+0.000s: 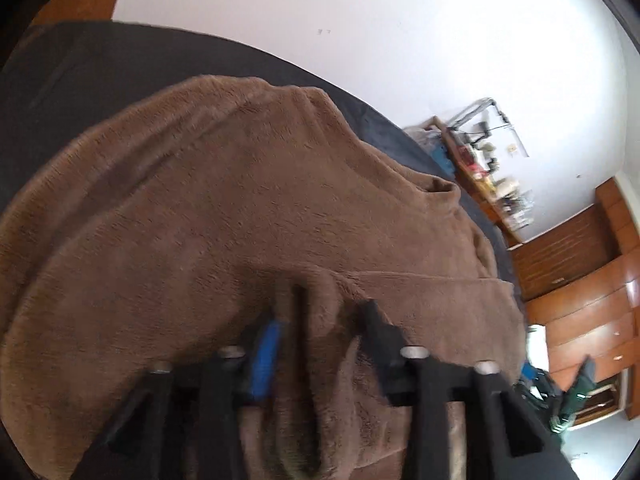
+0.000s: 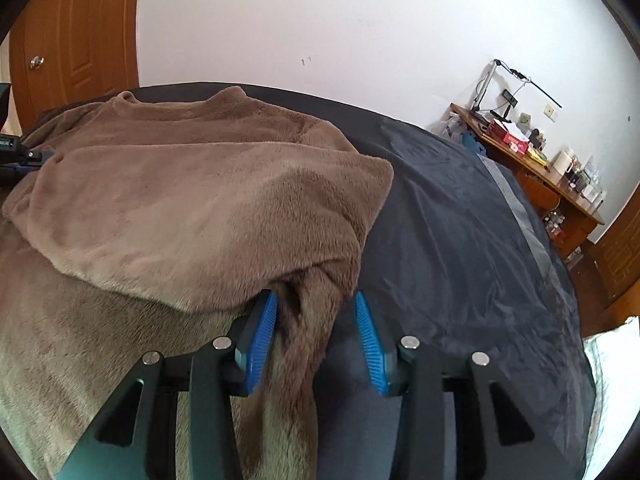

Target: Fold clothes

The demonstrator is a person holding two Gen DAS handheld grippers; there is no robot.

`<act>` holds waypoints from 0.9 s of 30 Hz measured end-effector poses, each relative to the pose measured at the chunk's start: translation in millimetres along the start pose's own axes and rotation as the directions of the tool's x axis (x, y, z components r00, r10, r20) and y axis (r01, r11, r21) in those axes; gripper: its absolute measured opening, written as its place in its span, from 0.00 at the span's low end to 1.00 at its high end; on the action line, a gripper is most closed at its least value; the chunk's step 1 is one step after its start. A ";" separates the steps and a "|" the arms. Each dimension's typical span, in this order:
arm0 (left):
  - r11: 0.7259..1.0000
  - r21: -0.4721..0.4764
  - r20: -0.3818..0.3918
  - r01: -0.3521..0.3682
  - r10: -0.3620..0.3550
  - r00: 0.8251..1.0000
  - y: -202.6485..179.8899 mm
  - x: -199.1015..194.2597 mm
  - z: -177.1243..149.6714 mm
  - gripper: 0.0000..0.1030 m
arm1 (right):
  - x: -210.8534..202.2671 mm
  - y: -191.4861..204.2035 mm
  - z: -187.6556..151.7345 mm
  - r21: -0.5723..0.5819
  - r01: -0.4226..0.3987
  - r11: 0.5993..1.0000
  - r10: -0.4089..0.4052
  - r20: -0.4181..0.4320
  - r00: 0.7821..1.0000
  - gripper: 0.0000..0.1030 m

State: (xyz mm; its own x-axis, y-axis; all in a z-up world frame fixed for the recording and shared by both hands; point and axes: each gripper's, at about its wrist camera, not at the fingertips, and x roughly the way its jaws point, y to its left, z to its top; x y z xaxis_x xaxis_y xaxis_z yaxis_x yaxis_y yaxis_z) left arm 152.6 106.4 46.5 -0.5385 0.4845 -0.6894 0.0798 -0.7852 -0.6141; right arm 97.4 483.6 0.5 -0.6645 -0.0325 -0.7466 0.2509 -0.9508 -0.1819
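Observation:
A brown fleece sweater (image 1: 240,200) lies spread on a dark bedcover (image 1: 80,72), with one part folded over its body. My left gripper (image 1: 326,308) stands over it. A raised ridge of the fleece sits between its parted jaws, and the picture there is blurred. In the right wrist view the sweater (image 2: 180,184) covers the left half of the bedcover (image 2: 460,220). My right gripper (image 2: 315,296) straddles a hanging fold at the sweater's right edge. The left blue pad (image 2: 264,332) touches the fleece and the right pad (image 2: 370,340) stands apart from it. The left gripper (image 2: 16,152) shows at the far left edge.
A wooden desk (image 2: 532,160) crowded with small items stands by the white wall, beyond the bed's far right corner. A wooden door (image 2: 72,40) is at the back left. Wooden cabinets with drawers (image 1: 580,300) line the right side.

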 end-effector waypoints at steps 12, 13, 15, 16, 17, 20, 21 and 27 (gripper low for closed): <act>0.986 0.058 0.000 -0.156 0.156 0.988 -35.6 3.2 17.8 0.13 | -2.2 -4.7 -4.3 0.015 0.033 0.999 -0.034 0.060 0.998 0.14; 0.985 0.054 0.031 -0.163 0.161 0.986 -38.0 -4.1 22.6 0.13 | -3.0 -7.3 -6.1 0.022 0.039 0.999 -0.041 0.060 0.997 0.14; 0.985 0.035 0.097 -0.167 0.163 0.982 -41.3 -21.0 33.3 0.12 | -4.3 -13.9 -8.5 0.040 0.035 0.999 -0.038 0.059 0.998 0.14; 0.985 0.030 0.127 -0.170 0.165 0.978 -42.0 -29.1 38.3 0.12 | -5.0 -16.9 -9.4 0.048 0.030 0.998 -0.033 0.059 0.998 0.14; 0.985 0.025 0.156 -0.173 0.167 0.973 -42.7 -37.2 43.2 0.12 | -5.1 -19.2 -10.2 0.054 0.023 0.998 -0.026 0.057 0.998 0.14; 0.982 0.042 0.145 -0.186 0.178 0.973 -44.6 -36.5 47.1 0.12 | -3.4 -19.7 -9.5 0.051 0.023 0.998 -0.025 0.050 0.998 0.14; 0.976 0.048 0.132 -0.214 0.207 0.969 -42.3 -31.5 46.0 0.12 | -2.5 -18.6 -8.9 0.046 0.027 0.999 -0.029 0.047 0.998 0.14; 0.959 0.050 0.050 -0.280 0.278 0.959 -17.3 -4.7 33.7 0.12 | -4.9 -19.0 -12.2 0.047 0.016 0.999 -0.018 0.043 0.999 0.14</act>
State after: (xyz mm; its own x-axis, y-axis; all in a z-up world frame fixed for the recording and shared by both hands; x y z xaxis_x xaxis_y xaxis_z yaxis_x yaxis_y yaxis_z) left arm 125.4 104.7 73.4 -0.5365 0.2274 -0.8127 0.1857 -0.9076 -0.3765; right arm 104.5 505.6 -0.2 -0.6987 -0.0285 -0.7149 0.2070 -0.9645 -0.1638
